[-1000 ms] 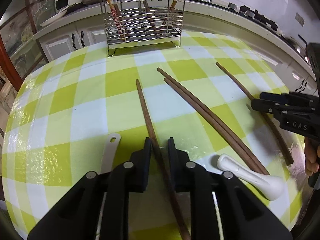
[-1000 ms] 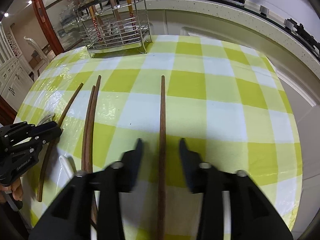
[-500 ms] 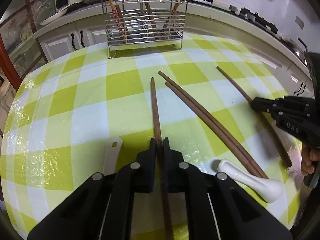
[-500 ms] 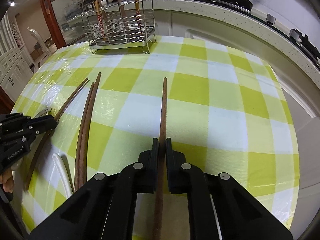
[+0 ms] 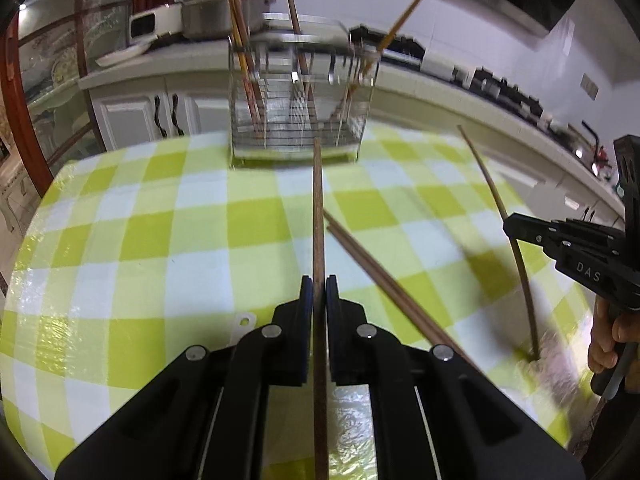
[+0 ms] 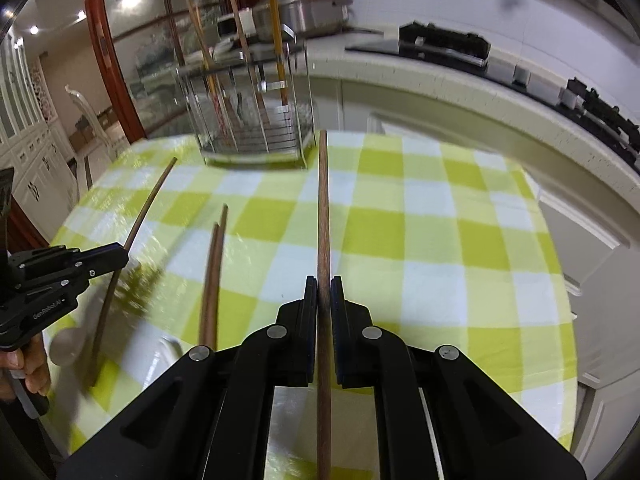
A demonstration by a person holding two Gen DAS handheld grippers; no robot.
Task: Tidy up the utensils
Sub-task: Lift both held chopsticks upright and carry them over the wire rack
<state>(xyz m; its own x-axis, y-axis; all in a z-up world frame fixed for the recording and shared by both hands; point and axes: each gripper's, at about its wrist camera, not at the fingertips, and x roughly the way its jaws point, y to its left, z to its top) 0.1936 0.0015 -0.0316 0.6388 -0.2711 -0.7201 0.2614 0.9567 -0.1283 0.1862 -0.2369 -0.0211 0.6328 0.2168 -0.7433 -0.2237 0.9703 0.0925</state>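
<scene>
Both grippers matte black plastic, chunky angular arms w/ round silver screw heads at the pivots. Left gripper (image 5: 319,294) fingers (image 5: 306,300): flat black slabs. Right gripper (image 6: 324,296) same build; side view shows white "DAS" lettering. Left one's side reads "GenRobot.AI" in small white print. Grey cable near right hand (image 5: 608,340).

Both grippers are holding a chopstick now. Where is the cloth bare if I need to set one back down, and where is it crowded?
Bare: the checked cloth right of the right gripper, out to the table's edge, and the cloth left of the left gripper. Crowded: between them, a chopstick pair and a white spoon.
</scene>
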